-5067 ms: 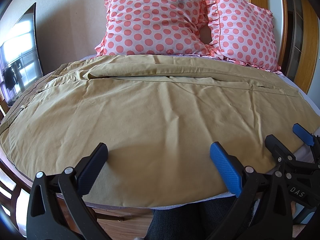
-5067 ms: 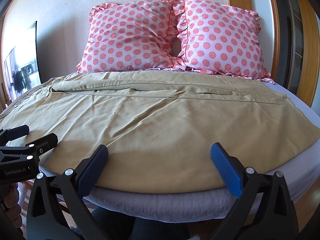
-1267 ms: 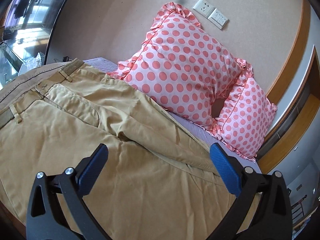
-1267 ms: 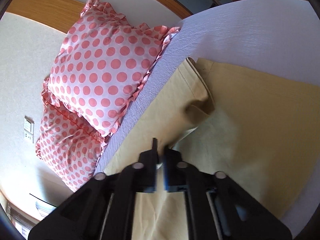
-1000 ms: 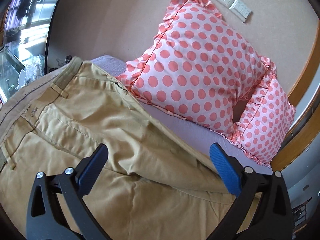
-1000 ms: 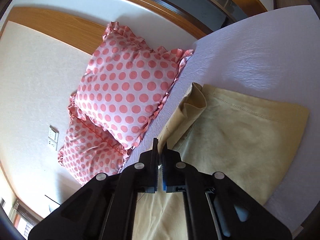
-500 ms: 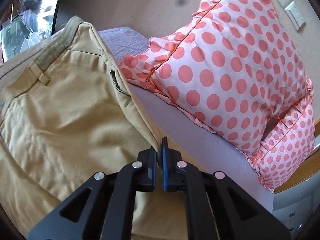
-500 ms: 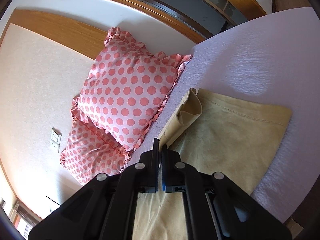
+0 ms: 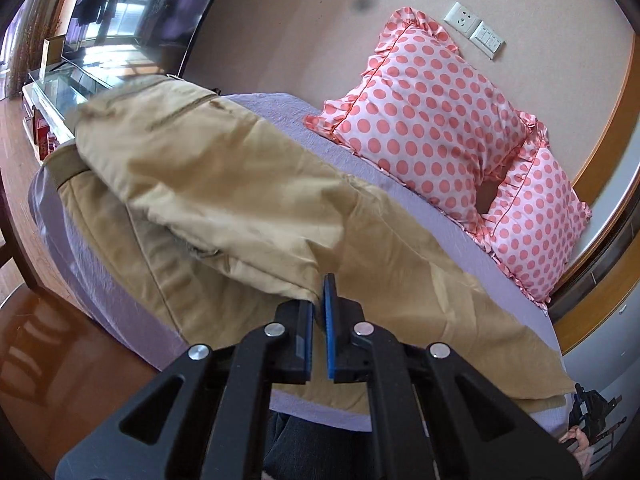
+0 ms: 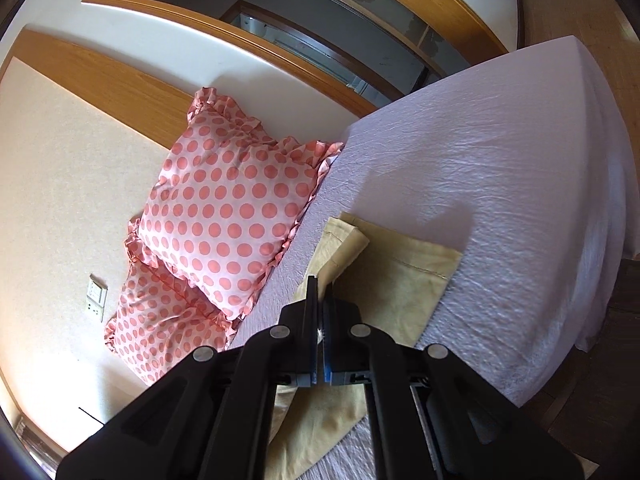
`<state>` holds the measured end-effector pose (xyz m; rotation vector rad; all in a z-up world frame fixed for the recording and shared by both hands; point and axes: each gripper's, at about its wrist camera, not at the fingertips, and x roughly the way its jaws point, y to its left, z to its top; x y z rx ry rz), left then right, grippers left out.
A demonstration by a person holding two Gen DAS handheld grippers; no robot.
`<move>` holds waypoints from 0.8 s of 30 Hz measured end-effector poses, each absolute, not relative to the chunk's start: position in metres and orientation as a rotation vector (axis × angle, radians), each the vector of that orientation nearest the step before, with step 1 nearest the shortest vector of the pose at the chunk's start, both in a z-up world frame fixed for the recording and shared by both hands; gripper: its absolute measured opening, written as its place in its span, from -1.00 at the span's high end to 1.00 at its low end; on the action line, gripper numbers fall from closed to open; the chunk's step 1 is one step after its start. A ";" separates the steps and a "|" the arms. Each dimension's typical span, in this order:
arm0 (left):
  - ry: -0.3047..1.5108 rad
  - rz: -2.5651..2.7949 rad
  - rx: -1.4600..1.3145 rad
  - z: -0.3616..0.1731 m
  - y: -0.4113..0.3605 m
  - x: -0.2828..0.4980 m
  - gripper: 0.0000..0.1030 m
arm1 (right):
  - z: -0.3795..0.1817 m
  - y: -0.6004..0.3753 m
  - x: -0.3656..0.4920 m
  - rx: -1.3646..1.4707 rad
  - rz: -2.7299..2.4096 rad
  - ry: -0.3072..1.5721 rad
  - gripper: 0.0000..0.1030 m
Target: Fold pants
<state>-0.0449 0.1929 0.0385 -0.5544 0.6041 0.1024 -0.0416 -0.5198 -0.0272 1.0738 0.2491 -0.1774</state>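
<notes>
Tan pants [image 9: 248, 208] lie across the lilac bed. My left gripper [image 9: 319, 298] is shut on the far edge of the pants near the hip and holds that upper layer lifted and draped over the lower leg. The waistband end [image 9: 64, 160] hangs at the left. In the right wrist view, my right gripper [image 10: 319, 292] is shut on the far leg's edge near the hem [image 10: 344, 240], which is raised off the lower leg [image 10: 400, 276] lying flat on the sheet.
Two pink polka-dot pillows [image 9: 424, 128] [image 10: 236, 204] lean against the headboard wall. The lilac sheet [image 10: 500, 152] extends beyond the hems. The bed's front edge [image 9: 120, 304] drops to a wooden floor. A glass cabinet [image 9: 60, 80] stands at far left.
My left gripper closed on the pants' far edge and pulled it up and toward me. My right gripper stayed shut on the leg edge and drew it nearer.
</notes>
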 end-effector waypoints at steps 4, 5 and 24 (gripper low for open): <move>0.614 0.107 -0.577 0.025 0.195 -0.054 0.91 | -0.035 -0.522 -0.047 1.093 -0.188 0.263 0.96; 0.613 0.106 -0.582 0.023 0.195 -0.055 0.91 | -0.037 -0.522 -0.048 1.097 -0.190 0.266 0.96; 0.570 0.146 -0.552 0.008 0.203 -0.086 0.29 | -0.033 -0.518 -0.063 0.960 -0.392 0.344 0.11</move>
